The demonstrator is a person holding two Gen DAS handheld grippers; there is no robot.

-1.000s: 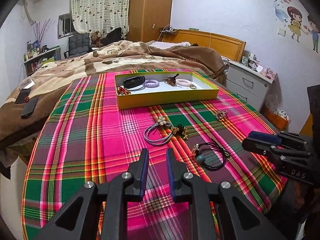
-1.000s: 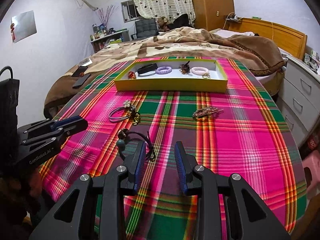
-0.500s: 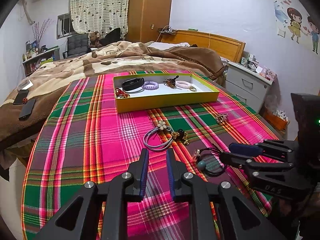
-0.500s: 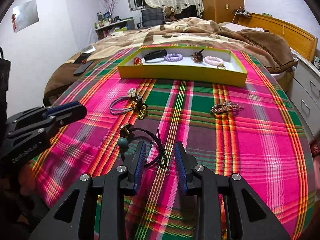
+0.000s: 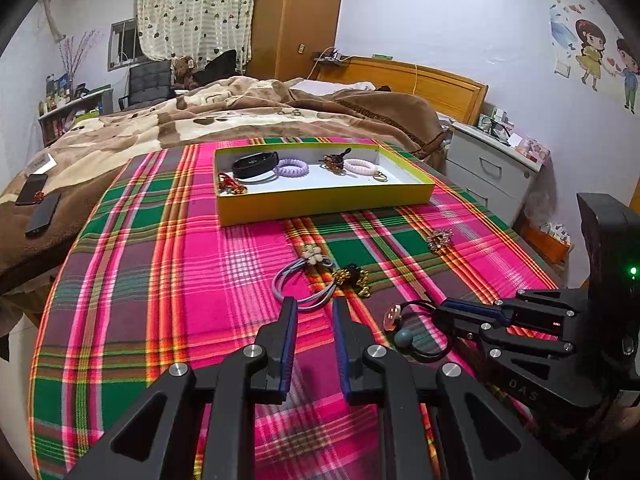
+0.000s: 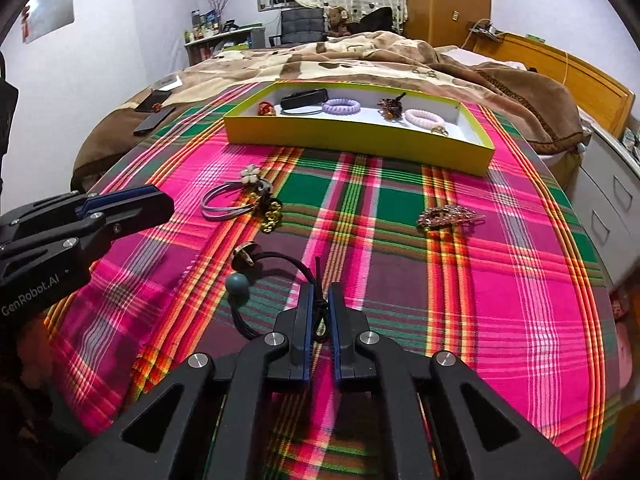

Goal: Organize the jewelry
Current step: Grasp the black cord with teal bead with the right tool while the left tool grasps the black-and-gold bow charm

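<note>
The right gripper (image 6: 319, 294) has its jaws closed on the black hair tie (image 6: 280, 276), which lies on the plaid cloth (image 6: 460, 300) with its teal bead just left of the jaws. The left gripper (image 5: 315, 308) hovers with jaws open near the grey hair tie (image 5: 304, 284). The yellow tray (image 5: 324, 200) sits farther back.

— Tray (image 6: 352, 138)? 
— Yellow, white inside, holding bands (image 6: 341, 107) and clips. 
— Loose pieces? 
— Black cord tie (image 6: 280, 280), teal bead, on the plaid cloth; flower tie (image 6: 236, 196) beyond; clip (image 6: 448, 216) rightward.
</note>
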